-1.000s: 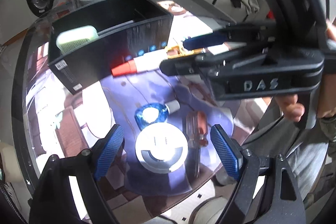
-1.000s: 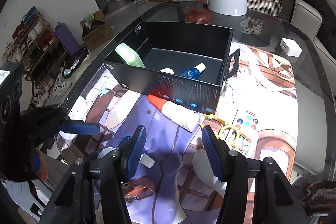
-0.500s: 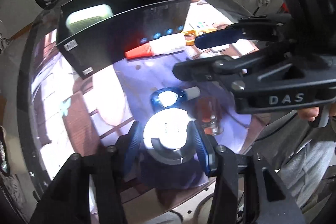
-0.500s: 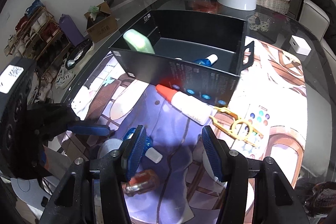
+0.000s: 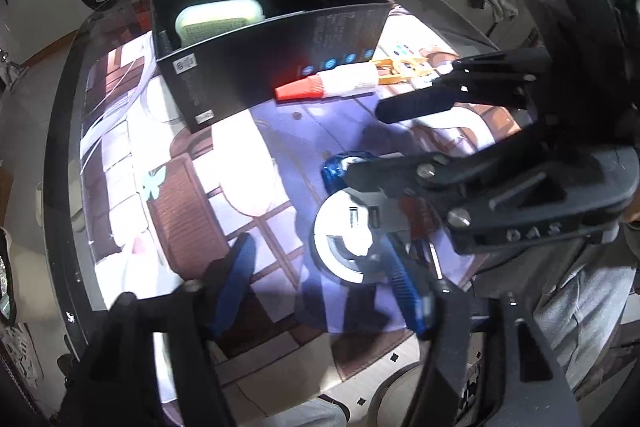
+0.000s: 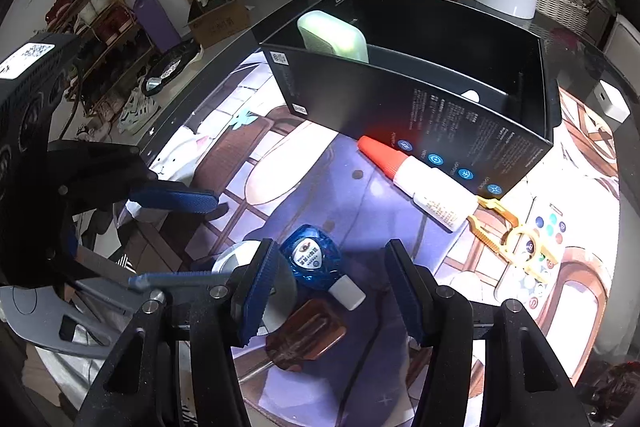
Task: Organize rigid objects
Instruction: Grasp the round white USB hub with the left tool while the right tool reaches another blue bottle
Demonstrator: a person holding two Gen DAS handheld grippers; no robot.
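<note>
Left gripper (image 5: 320,287): released, jaws just opened, white disc (image 5: 352,239) flat on the mat between them, close against the right-hand pad and well clear of the other. Probably spread for a fresh, squarer bite on so wide a piece. Right gripper (image 5: 366,143) crossing in from the right, low over the blue bottle (image 5: 340,163). Beyond, black box (image 5: 280,67) standing open-topped as the collecting place, green case (image 5: 220,19) leaning inside against its near wall. Glue tube (image 5: 328,87) lying along the foot of the box, red cap pointing left, yellow tool (image 5: 400,67) just behind it. Screwdriver (image 5: 416,219) mostly hidden under the black arm.

Seen from the right wrist: jaws parted, nothing clasped; blue bottle and its white cap lying between the pads, apparently lined up for pickup. Amber screwdriver handle just nearer the camera, touching or nearly touching the cap. Something small and white (image 6: 472,95) peeping above the box wall.

Counted: two grippers, one box, one green case and one white item inside; loose on the mat, one disc, one bottle, one screwdriver, one glue tube, one yellow tool.
</note>
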